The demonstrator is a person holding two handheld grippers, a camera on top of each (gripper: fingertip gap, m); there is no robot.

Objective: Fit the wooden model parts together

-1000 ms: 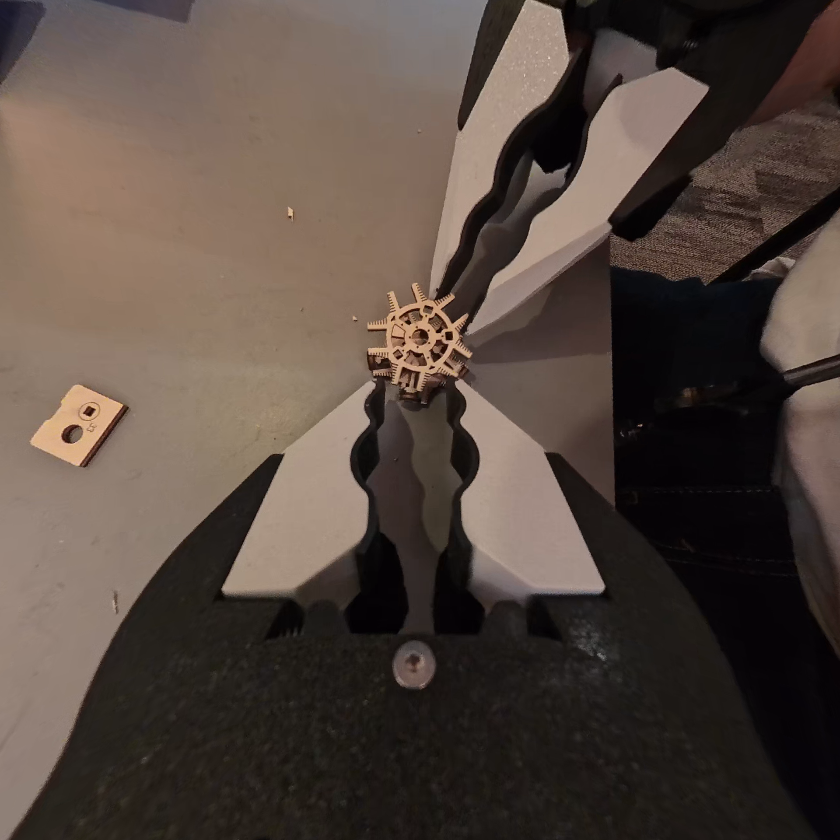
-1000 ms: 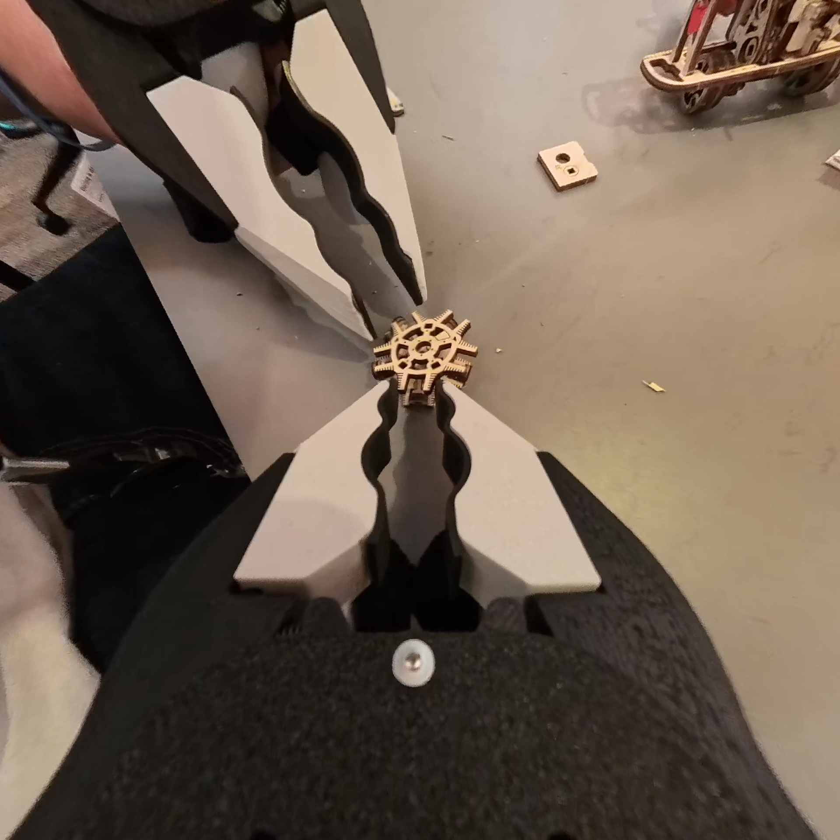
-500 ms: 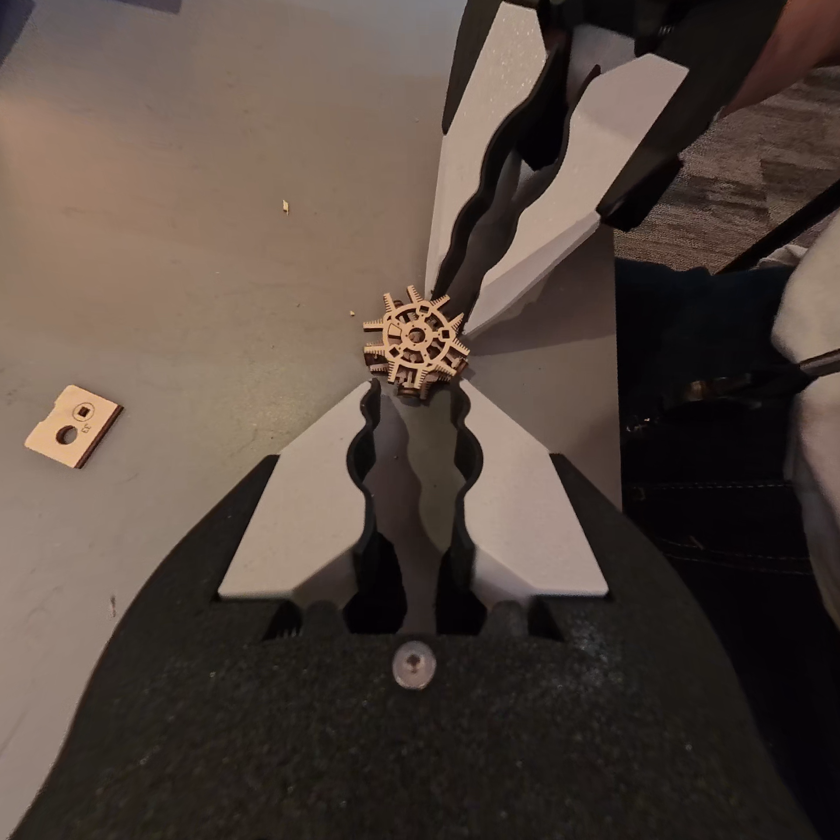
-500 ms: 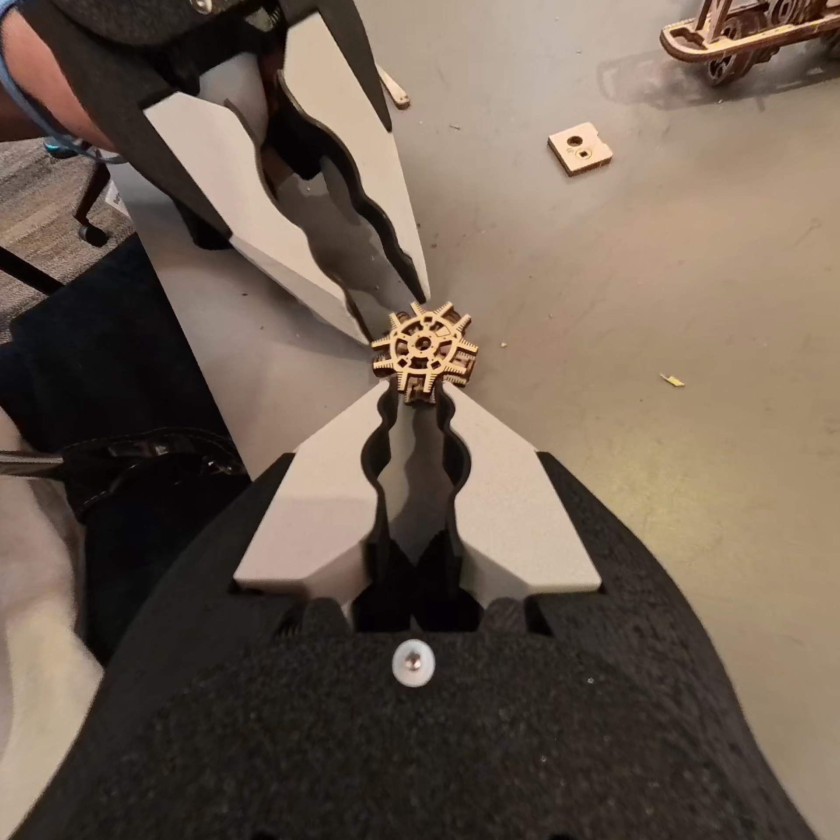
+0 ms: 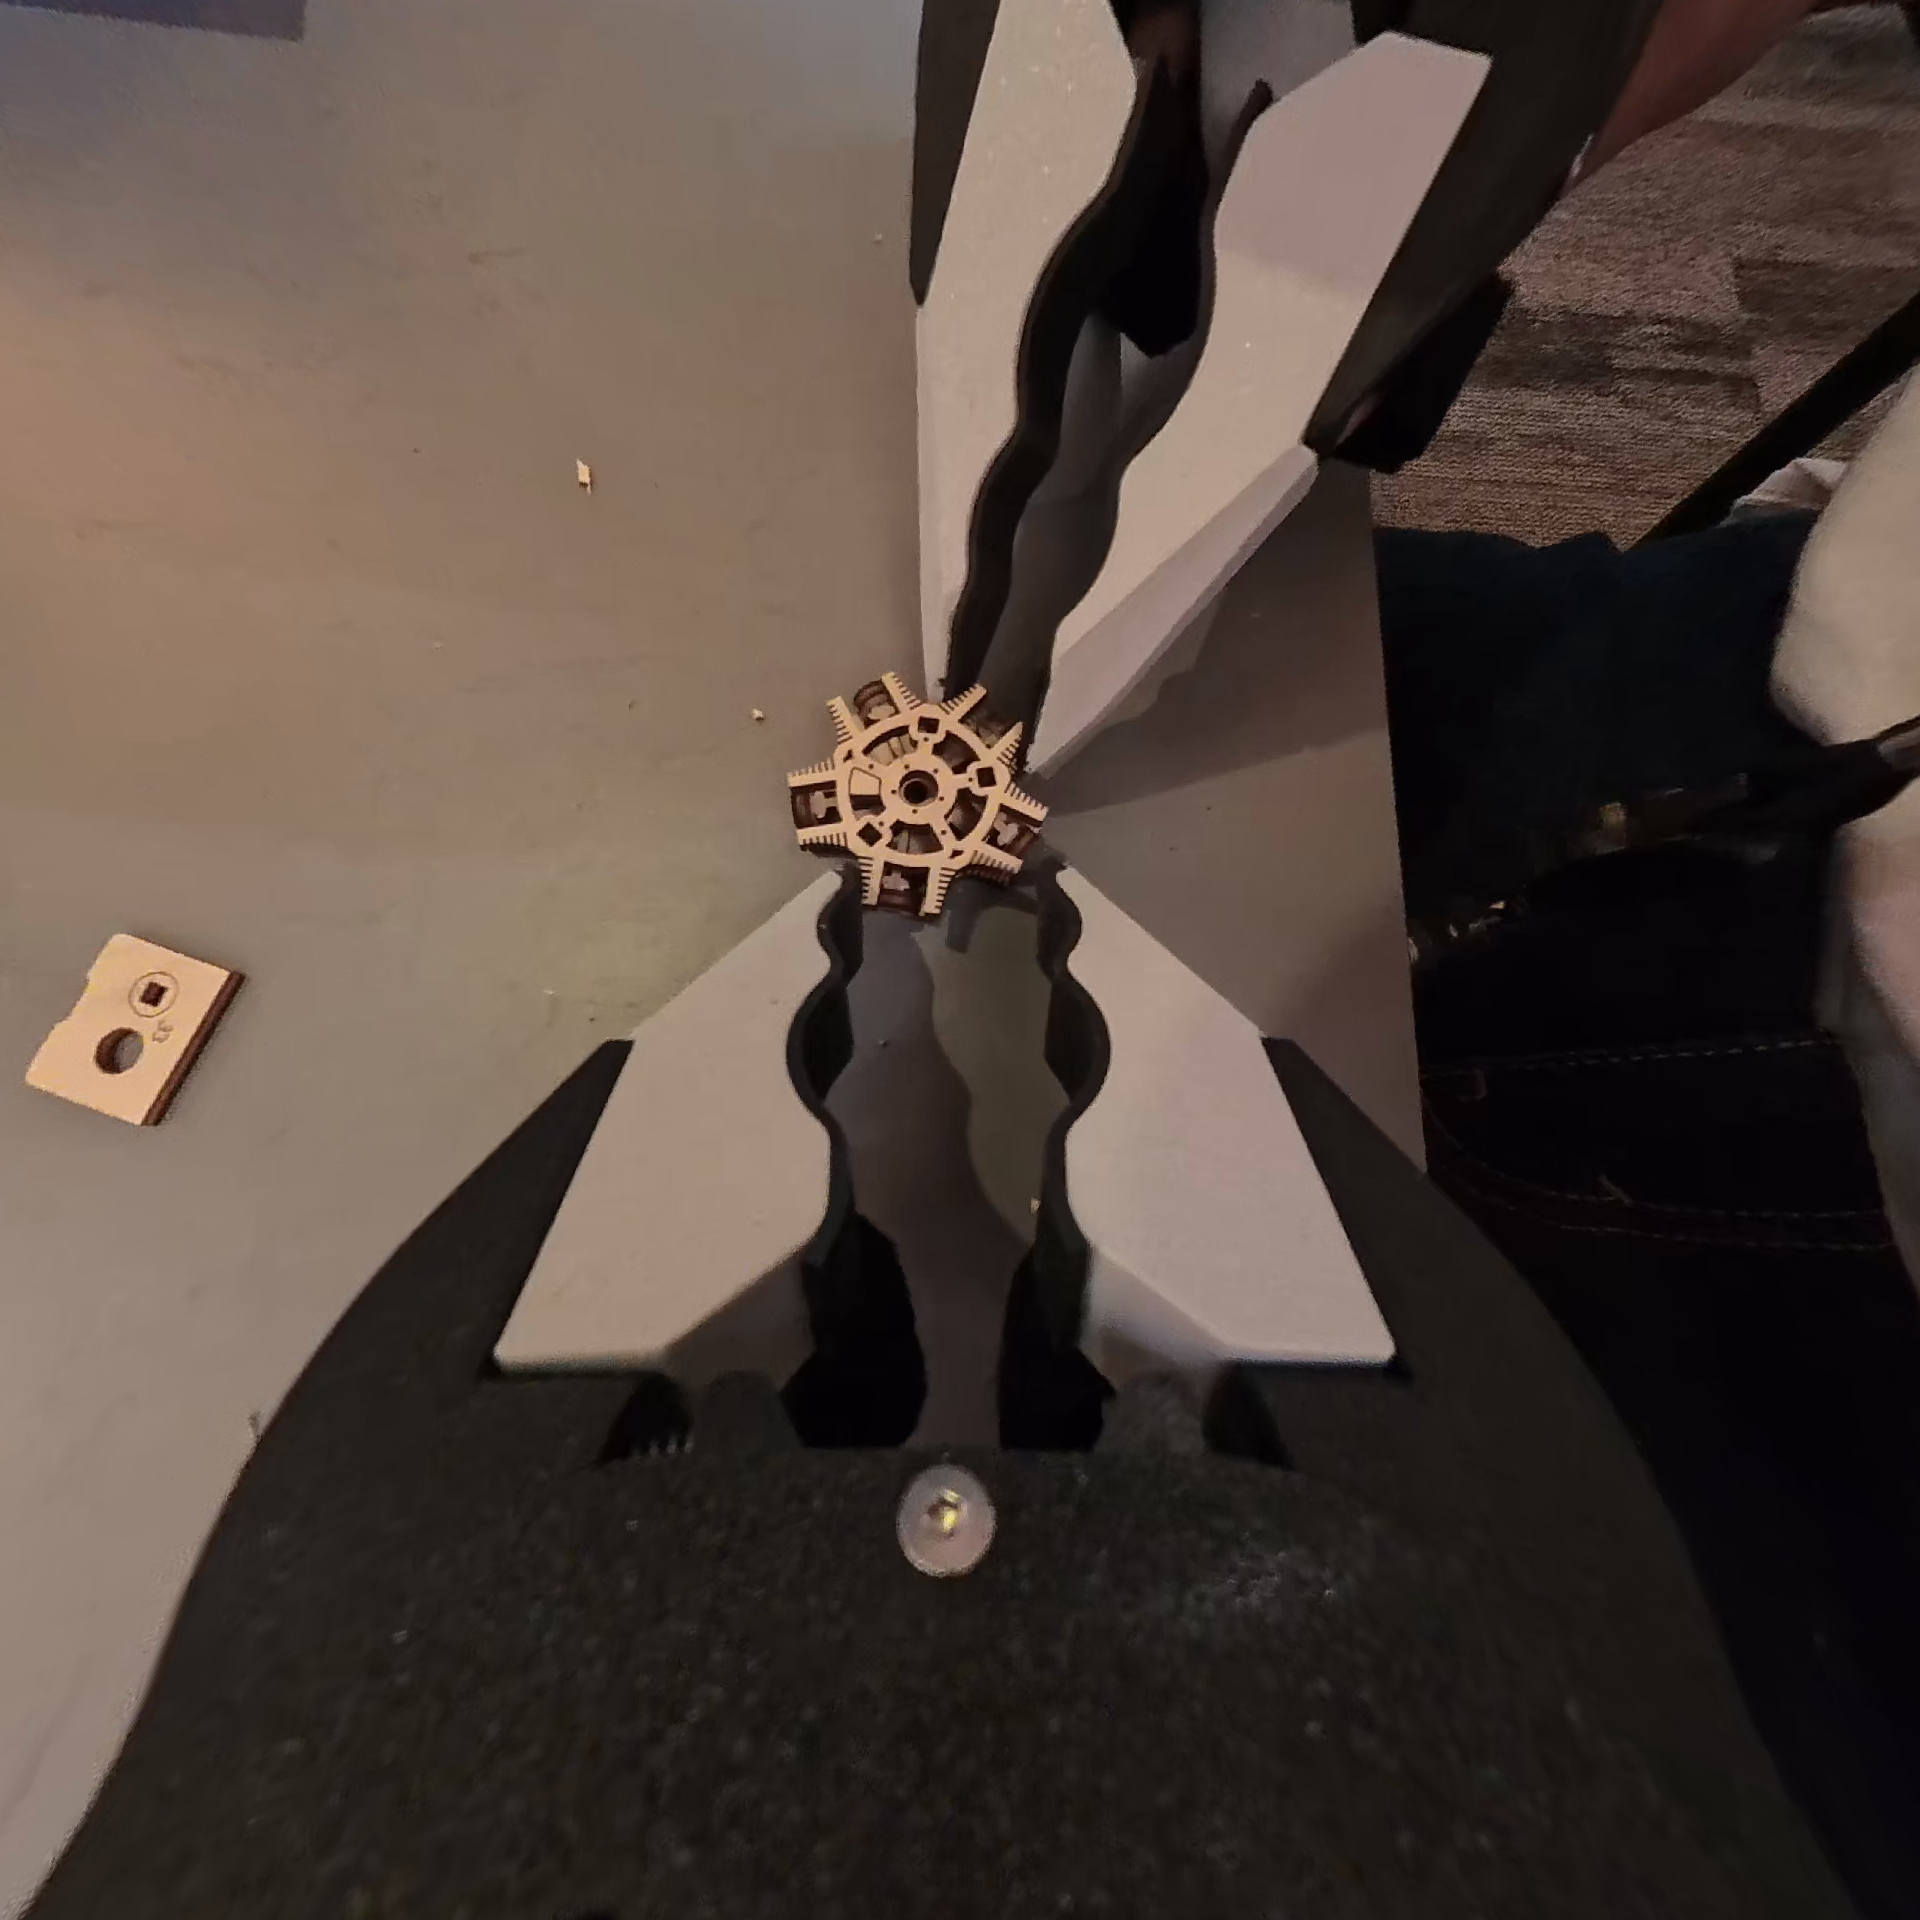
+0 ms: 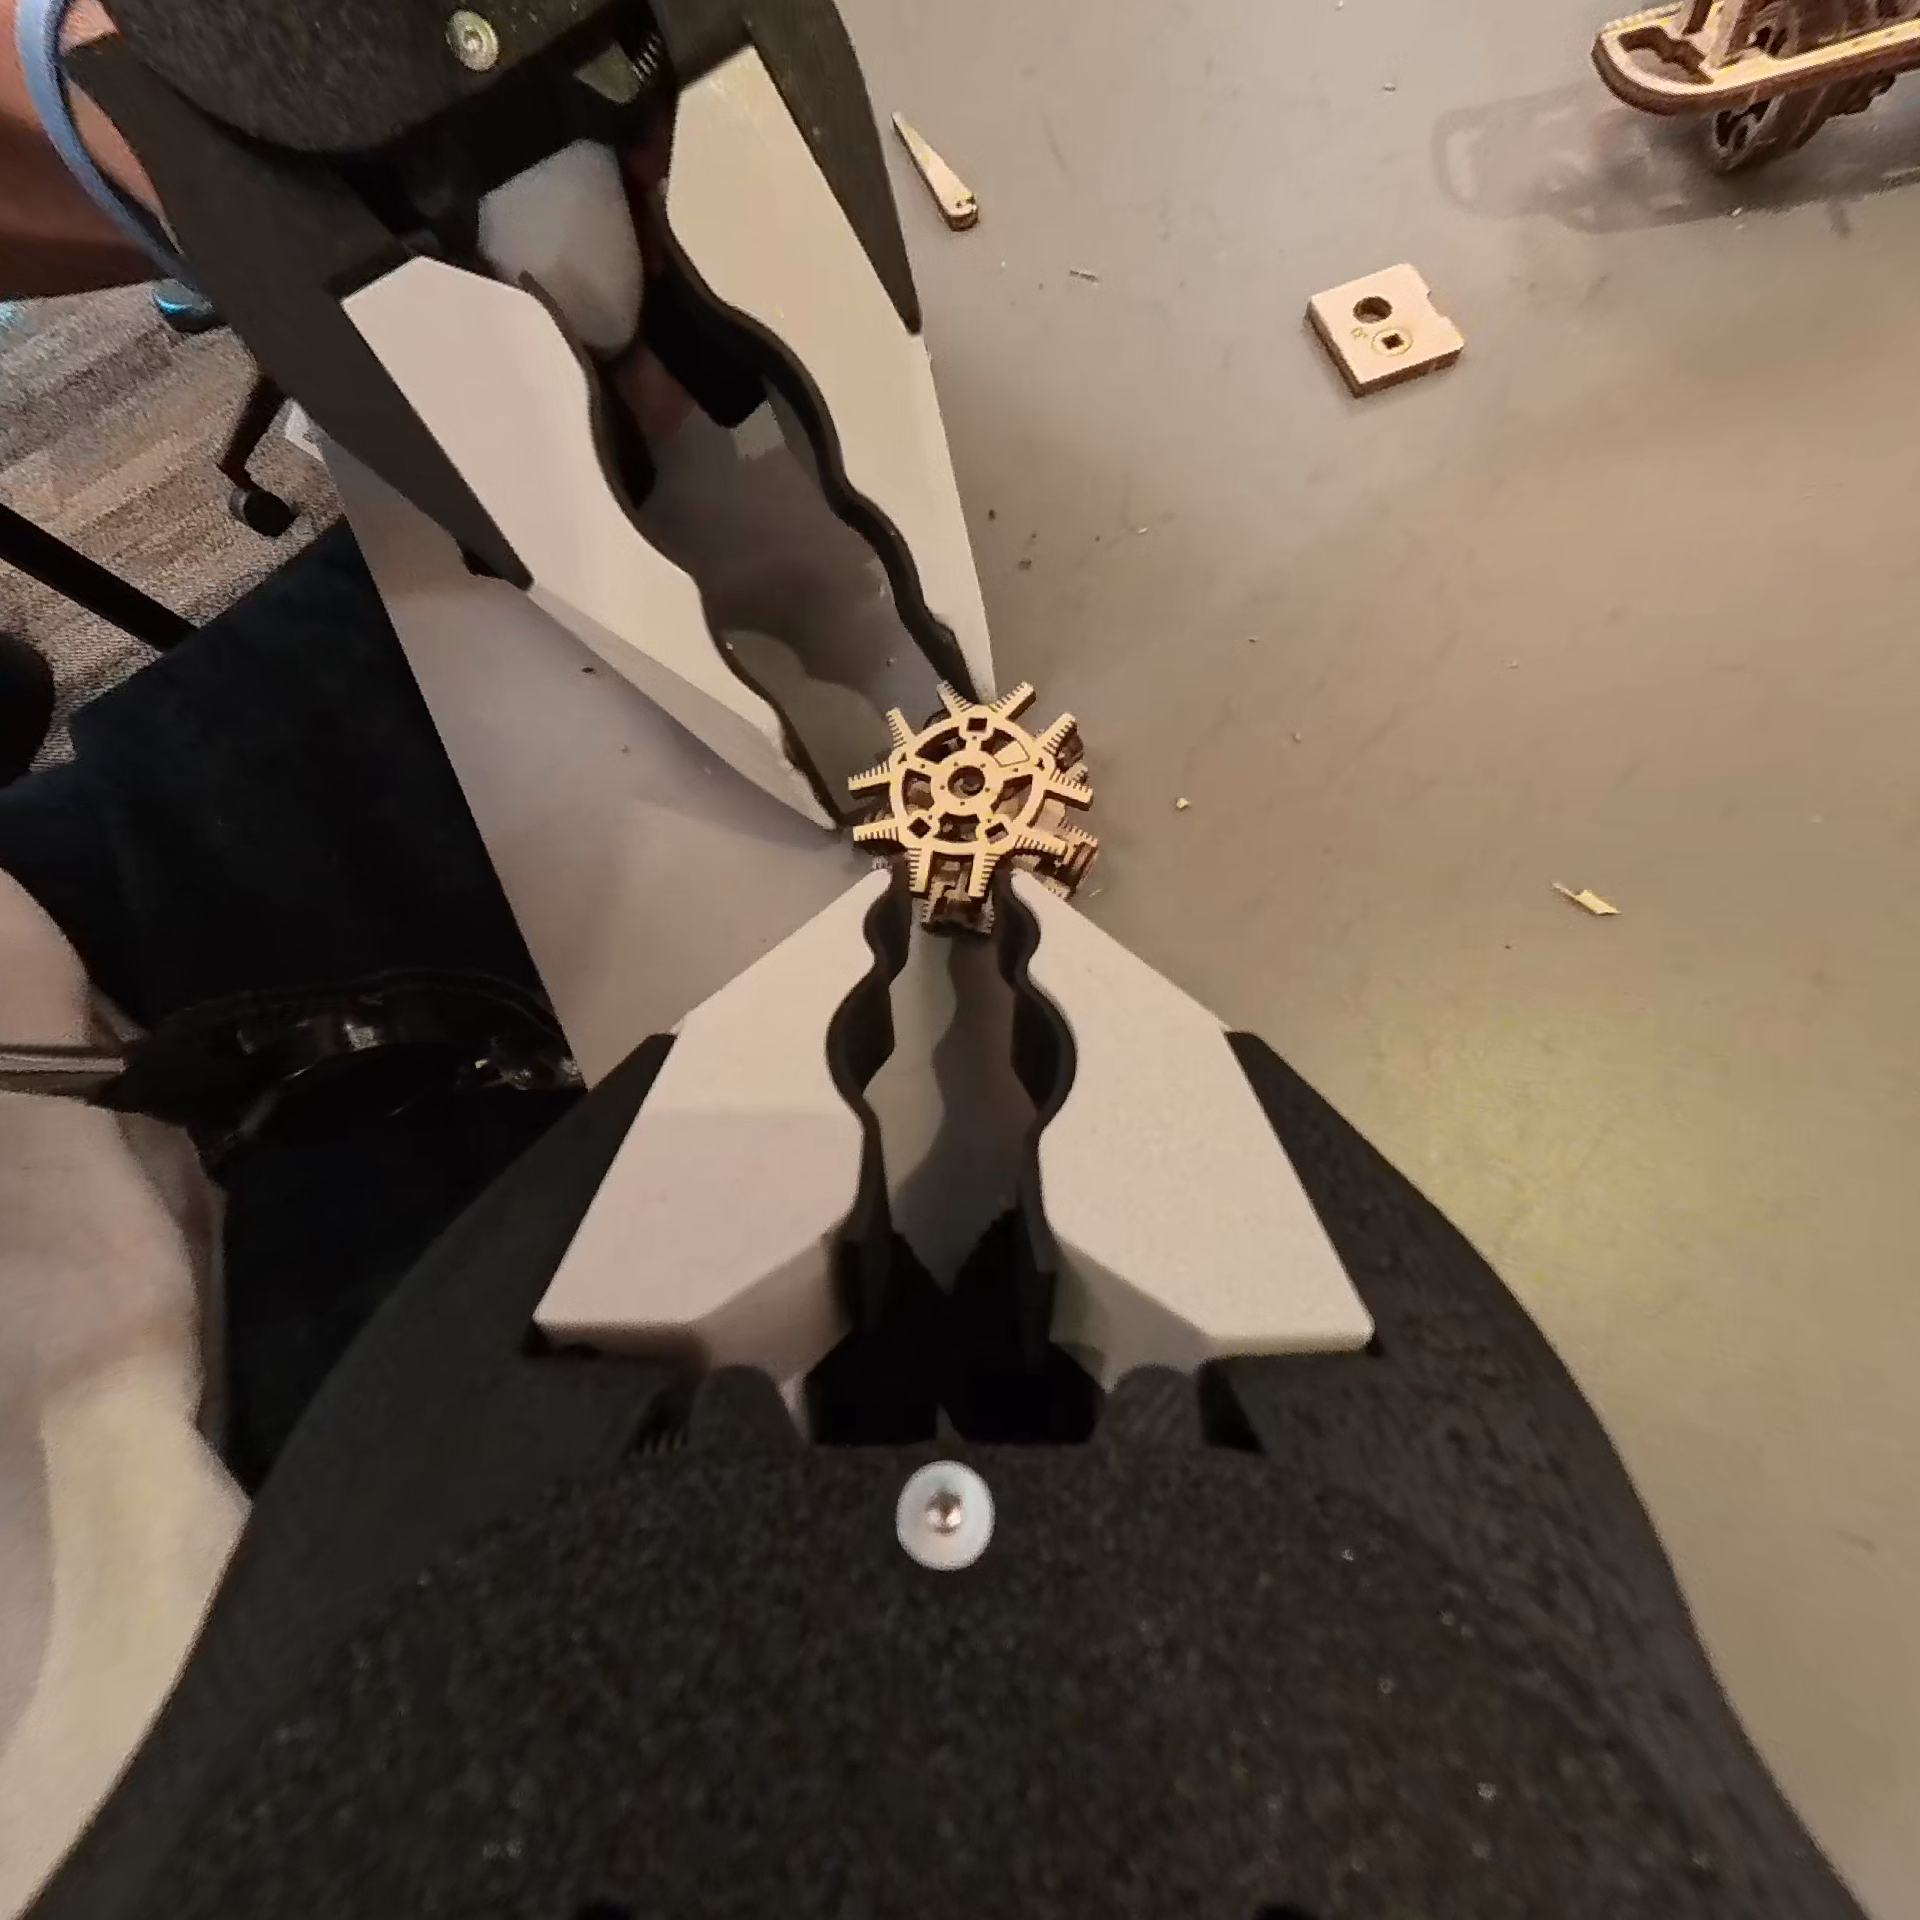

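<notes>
A round wooden part with toothed spokes, like a small radial wheel, is held just above the grey table. My left gripper is shut on its lower spokes. My right gripper is shut on a spoke of the same part. In the left wrist view the right gripper's fingers come down from the top and pinch the part's upper right. In the right wrist view the left gripper's fingers come in from the upper left. The part's underside is hidden.
A small square wooden plate with two holes lies on the table, also in the right wrist view. A partly built wooden vehicle and a thin wooden strip lie farther off. A person's dark trousers are past the table edge. My two grippers' fingertips are within a few centimetres of each other.
The wooden part has turned between the two grippers, so its face shows more squarely. Both grippers have kept hold and shifted slightly. My left jaws look a little wider.
</notes>
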